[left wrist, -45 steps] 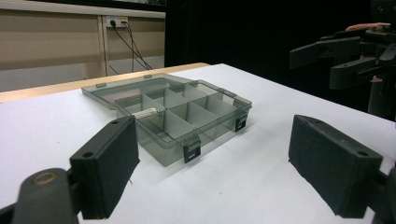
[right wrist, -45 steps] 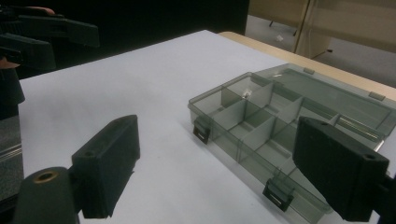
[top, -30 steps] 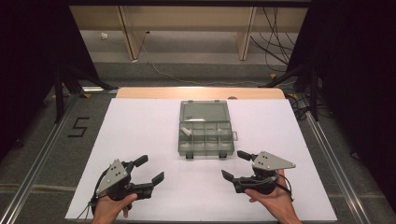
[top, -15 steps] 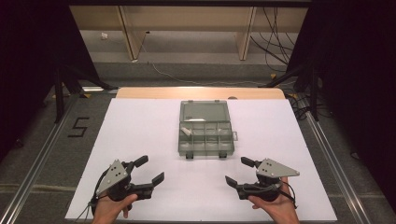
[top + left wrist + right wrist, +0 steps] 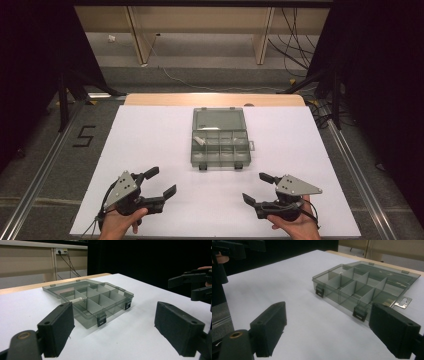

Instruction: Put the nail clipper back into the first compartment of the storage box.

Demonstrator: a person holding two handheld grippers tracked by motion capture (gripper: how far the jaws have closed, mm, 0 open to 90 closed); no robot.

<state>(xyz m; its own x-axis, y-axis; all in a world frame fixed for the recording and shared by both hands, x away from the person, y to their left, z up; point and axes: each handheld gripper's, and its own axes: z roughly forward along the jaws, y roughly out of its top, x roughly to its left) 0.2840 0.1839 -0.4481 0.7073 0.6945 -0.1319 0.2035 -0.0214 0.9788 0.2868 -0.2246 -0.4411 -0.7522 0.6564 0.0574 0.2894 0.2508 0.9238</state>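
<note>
A clear grey plastic compartment box (image 5: 219,145) lies open in the middle of the white table, its lid (image 5: 219,119) flat behind it and two black latches at its front. Several dividers split it; a small pale item (image 5: 199,141) rests in a left compartment, also the pale item (image 5: 76,300) in the left gripper view. My left gripper (image 5: 162,181) is open near the front left, pointing at the box (image 5: 97,300). My right gripper (image 5: 254,187) is open near the front right, facing the box (image 5: 362,285). Both grippers hold nothing.
The white table top (image 5: 150,135) ends in a wooden strip (image 5: 215,99) at the back. A metal rail (image 5: 350,160) runs along the right side and another rail (image 5: 45,170) along the left. Cables trail on the floor beyond.
My right gripper has drawn back a little toward the table's front edge and slightly right. The left gripper and the box have stayed put.
</note>
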